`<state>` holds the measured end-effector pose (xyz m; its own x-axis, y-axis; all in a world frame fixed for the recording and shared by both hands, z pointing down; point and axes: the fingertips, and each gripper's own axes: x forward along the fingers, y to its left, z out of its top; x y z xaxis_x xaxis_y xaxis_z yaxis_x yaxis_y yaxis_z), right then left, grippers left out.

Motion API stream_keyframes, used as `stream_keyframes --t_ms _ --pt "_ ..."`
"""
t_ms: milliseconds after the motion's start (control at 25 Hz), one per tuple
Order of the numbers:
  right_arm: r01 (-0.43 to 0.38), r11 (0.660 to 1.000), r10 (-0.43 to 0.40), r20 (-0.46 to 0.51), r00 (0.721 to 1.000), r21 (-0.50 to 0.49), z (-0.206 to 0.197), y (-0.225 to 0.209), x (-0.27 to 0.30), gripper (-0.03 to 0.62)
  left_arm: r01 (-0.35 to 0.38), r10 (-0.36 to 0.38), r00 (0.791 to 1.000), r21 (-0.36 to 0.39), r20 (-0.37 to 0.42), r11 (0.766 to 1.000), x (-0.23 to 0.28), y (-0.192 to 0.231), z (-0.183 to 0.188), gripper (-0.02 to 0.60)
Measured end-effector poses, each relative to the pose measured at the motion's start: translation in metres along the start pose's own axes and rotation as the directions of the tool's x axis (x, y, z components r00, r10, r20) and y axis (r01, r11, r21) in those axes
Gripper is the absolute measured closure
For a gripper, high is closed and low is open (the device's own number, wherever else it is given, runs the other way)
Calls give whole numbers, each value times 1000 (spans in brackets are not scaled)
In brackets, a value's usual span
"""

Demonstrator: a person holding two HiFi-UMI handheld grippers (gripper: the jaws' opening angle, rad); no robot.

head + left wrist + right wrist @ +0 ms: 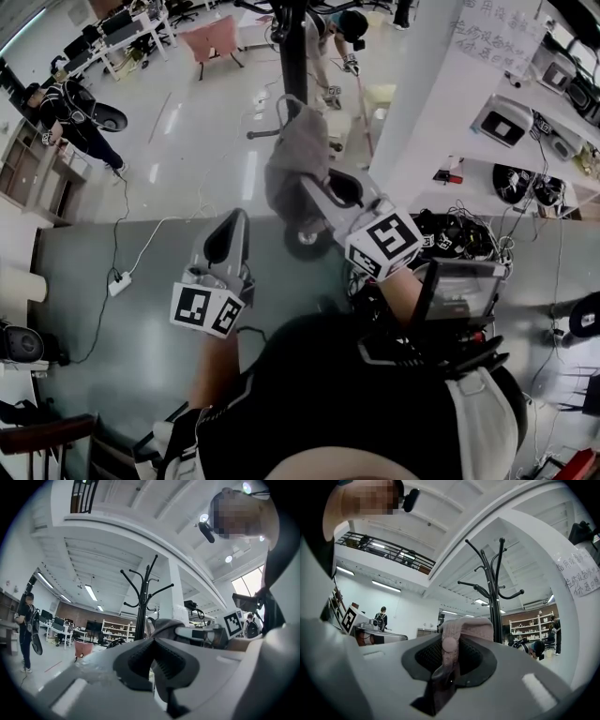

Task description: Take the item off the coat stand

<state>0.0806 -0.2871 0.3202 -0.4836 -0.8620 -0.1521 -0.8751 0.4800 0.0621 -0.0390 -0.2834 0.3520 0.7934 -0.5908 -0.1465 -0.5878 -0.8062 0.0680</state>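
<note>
So right now our right gripper is pinched tight on a pinkish-grey knit cloth. In the right gripper view you can see a fold of the cloth squeezed between the dark pads, bunching up over the top of the jaws and trailing down through the slot below them. From the head view the rest of it hangs down in a loose clump off the gripper's tip. The black coat stand is just beyond that gripper, and in the right gripper view its pole and curved hooks rise behind the cloth and a bit to the gripper's right. We honestly can't tell if the fabric is brushing the pole or hanging clear of it. Our left gripper sits lower and off to the side of the right one, well apart from the cloth. In its own view the ridged pads are pressed together with nothing between them. That view also looks past its jaws at the cloth draped over the other gripper, with the stand just beside it. Each gripper's marker cube faces up toward the head camera. Farther out past the stand there's a pink chair, and a person is standing off to the left gripper's side.
</note>
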Motion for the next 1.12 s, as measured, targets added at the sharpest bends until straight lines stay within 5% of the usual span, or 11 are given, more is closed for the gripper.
stream_keyframes --t_ms 1120 --pt "3 1000 -3 -16 1000 10 -3 -3 8 519 -40 40 999 -28 -22 999 -3 16 -5 565"
